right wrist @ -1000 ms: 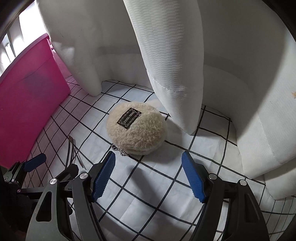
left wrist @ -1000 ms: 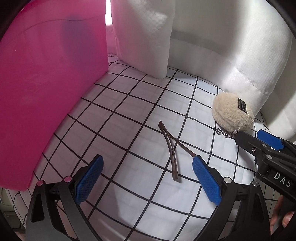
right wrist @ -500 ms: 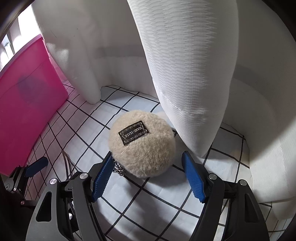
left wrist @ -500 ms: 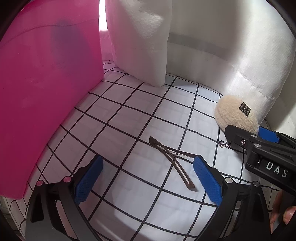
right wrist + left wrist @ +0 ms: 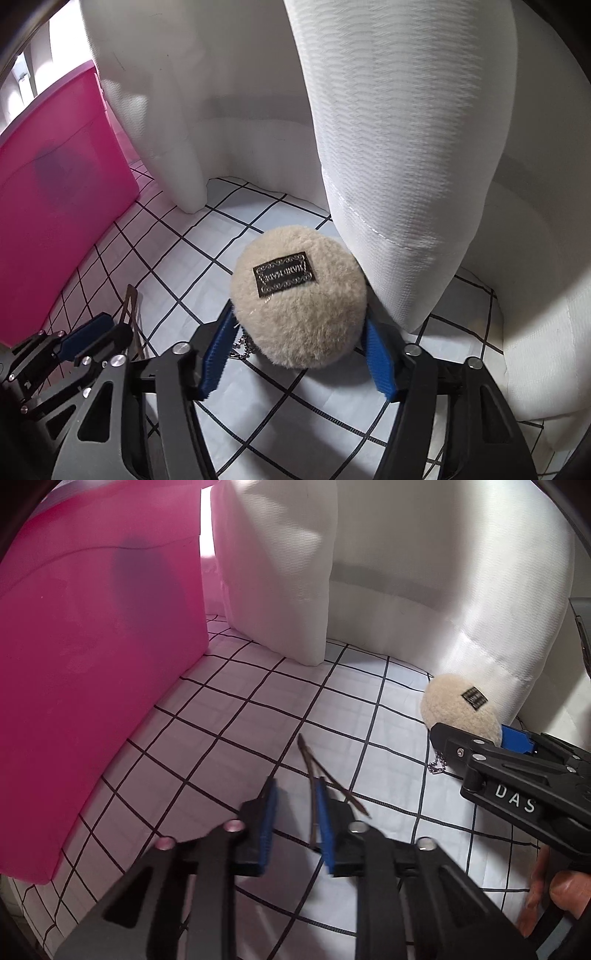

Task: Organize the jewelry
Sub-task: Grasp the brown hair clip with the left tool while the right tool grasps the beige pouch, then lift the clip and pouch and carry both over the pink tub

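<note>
On my right wrist camera the right gripper (image 5: 295,354) was clamped on the plush pouch (image 5: 299,295), one blue pad pressed into each side of it. The pouch was a round beige ball of short fuzzy pile with a black rectangular label (image 5: 285,274) on top, framed in pale scrollwork and lettering I could not read. A short silver ball chain (image 5: 243,345) dangled from its underside at about 7 o'clock, just inside the left pad. The pouch sat just beside a white cushion (image 5: 402,147) at 1 o'clock; I could not tell whether it was lifted off the white grid-patterned sheet (image 5: 295,402).

On my left wrist camera the left gripper (image 5: 293,823) had its fingers (image 5: 325,830) drawn close together, with a narrow gap between the pads. A thin brown hair clip (image 5: 317,775), two slender prongs joined at a point toward 12 o'clock and spreading toward me, lay with one prong running along the inner face of the right pad. The view was blurred there, so I could not tell whether the pads were pinching it. A translucent pink storage box (image 5: 92,683) stood at 9 o'clock.
</note>
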`<state>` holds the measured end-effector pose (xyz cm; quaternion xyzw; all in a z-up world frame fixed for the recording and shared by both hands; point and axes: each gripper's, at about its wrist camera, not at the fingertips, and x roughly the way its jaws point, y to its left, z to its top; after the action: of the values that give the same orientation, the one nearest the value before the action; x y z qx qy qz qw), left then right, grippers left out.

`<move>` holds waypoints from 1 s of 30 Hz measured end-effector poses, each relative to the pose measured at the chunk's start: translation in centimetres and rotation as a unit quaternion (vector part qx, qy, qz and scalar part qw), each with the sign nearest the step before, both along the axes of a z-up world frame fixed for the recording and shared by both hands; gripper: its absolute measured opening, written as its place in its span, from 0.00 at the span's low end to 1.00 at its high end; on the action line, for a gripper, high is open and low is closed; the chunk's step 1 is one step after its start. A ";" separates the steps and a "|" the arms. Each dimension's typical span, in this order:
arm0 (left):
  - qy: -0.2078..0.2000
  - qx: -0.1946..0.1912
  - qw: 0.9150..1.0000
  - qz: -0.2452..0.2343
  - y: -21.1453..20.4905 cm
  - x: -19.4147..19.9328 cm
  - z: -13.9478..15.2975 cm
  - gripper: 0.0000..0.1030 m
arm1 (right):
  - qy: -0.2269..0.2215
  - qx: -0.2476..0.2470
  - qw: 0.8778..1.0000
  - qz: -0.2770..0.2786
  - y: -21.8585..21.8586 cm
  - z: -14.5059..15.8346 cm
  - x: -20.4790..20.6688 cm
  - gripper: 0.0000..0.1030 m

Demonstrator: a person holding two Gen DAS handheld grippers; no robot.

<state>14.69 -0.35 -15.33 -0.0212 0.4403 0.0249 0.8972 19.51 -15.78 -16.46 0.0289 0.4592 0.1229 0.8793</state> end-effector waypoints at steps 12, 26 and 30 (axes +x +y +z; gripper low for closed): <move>-0.017 -0.031 0.999 -0.010 1.3 -2.3 2.0 0.02 | -0.007 0.019 1.000 -0.006 -0.4 1.2 -1.9 0.53; -0.025 -0.042 0.998 -0.028 2.3 -5.1 4.0 0.02 | -0.002 0.019 1.000 -0.015 0.9 3.5 -6.3 0.53; -0.031 -0.044 0.998 -0.031 2.8 -6.0 5.2 0.02 | -0.011 0.016 1.000 -0.013 1.4 5.1 -7.9 0.53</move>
<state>8.73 2.42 -10.15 -0.0481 0.4137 -0.0227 0.9088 11.59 -14.33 -11.36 0.0474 0.4469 0.1193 0.8853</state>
